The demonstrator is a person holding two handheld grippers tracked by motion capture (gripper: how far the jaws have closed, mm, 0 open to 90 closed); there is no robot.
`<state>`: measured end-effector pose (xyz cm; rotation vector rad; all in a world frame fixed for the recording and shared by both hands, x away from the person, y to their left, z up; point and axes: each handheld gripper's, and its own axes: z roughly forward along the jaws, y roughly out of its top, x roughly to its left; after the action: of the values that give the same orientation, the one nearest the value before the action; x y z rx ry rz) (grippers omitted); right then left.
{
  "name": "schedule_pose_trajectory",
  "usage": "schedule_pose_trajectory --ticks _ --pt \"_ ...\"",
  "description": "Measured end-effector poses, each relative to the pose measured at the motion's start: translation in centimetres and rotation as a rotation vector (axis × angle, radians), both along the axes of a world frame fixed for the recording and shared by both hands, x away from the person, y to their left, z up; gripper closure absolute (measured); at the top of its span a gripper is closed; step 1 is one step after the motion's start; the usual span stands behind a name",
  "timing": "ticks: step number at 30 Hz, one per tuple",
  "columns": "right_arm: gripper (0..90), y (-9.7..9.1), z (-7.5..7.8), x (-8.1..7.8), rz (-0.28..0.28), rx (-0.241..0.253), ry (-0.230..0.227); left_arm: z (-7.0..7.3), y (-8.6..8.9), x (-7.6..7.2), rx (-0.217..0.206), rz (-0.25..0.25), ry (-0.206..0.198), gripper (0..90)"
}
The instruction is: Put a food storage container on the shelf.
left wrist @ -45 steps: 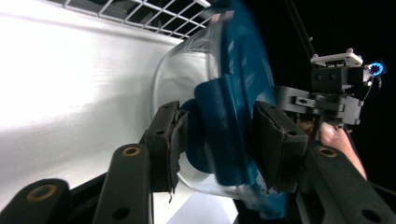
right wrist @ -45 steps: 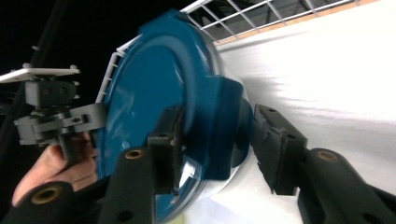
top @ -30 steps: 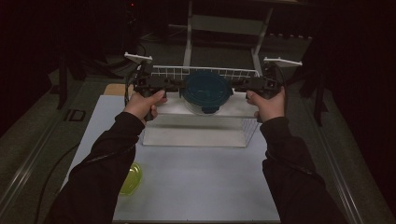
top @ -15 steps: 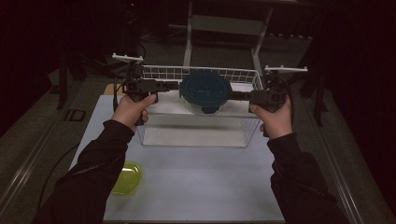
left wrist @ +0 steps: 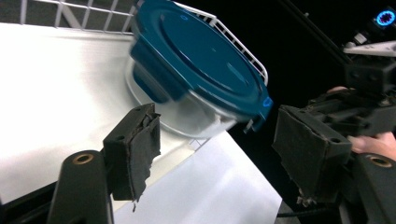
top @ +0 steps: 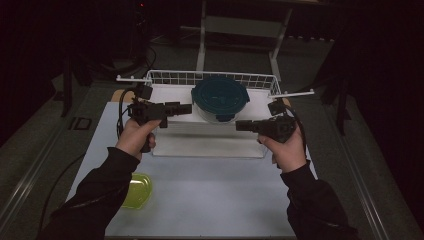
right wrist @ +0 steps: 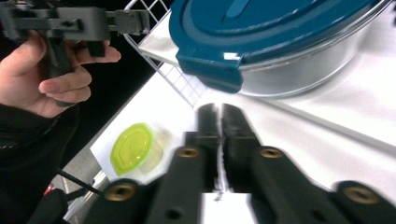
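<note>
Your left claw [top: 186, 108] stands open with nothing between its pads; its jaws have just been opening, and in the left gripper view the two worn black pads [left wrist: 140, 149] frame the container without touching it. Your right claw [top: 241, 125] has just been closing and is now pressed shut on nothing, the two jaws meeting flat in the right gripper view.

Just beyond both tips sits the round glass container [top: 220, 99] with its dark teal clip-on lid [left wrist: 205, 60], resting on a white raised surface inside the white wire basket [top: 165, 78] at the far side of the bench [top: 210, 195]. Each claw is near it, one to either side, apart from it.

This looks like the moment just after a release: the container is set down in the basket and both hands are clear. For any further handling, reopen the right claw first, since it cannot take a lid tab [right wrist: 210, 70] as it is.

Nearer you, at the left edge of the bench, lies a small container with a yellow-green lid [top: 136, 190], well apart from both claws; that may be the next pick.
</note>
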<state>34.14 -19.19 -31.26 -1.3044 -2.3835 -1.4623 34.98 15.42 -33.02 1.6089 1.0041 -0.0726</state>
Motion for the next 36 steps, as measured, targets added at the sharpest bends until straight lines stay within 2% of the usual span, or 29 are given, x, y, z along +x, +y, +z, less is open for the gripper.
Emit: schedule_pose_trajectory --ticks 4,6,7,8,11,16,22,30,36 --pt "90.0 0.5 -0.2 -0.3 -0.002 -0.019 -0.020 -0.9 -0.1 -1.6 0.025 0.000 -0.063 18.3" --pt "90.0 0.6 -0.2 -0.3 -0.007 -0.020 -0.024 -1.4 -0.1 -2.4 0.068 0.000 -0.088 13.6" --pt "90.0 0.7 -0.2 -0.2 -0.008 -0.018 -0.024 -1.4 -0.1 -2.4 0.068 0.000 -0.088 12.5" --pt "90.0 0.7 -0.2 -0.1 -0.011 -0.016 -0.023 -2.0 0.0 -3.0 0.096 0.001 -0.095 10.7" --pt "90.0 0.8 -0.5 0.2 -0.012 -0.008 -0.013 -2.9 0.0 -4.0 0.135 0.004 -0.104 1.1" --pt "90.0 1.3 -0.7 0.7 -0.013 -0.004 -0.001 -4.3 0.2 -5.5 0.196 0.017 -0.151 0.4" --pt "90.0 1.9 -0.8 1.2 -0.017 0.008 0.005 -5.3 0.6 -7.2 0.231 0.016 -0.198 0.2" --pt "90.0 2.3 -0.7 1.7 -0.021 0.014 0.011 -6.8 1.3 -9.1 0.264 0.023 -0.222 0.0" --pt "90.0 2.5 -0.3 2.1 -0.028 0.006 0.006 -7.8 1.9 -10.1 0.261 0.025 -0.222 0.0"
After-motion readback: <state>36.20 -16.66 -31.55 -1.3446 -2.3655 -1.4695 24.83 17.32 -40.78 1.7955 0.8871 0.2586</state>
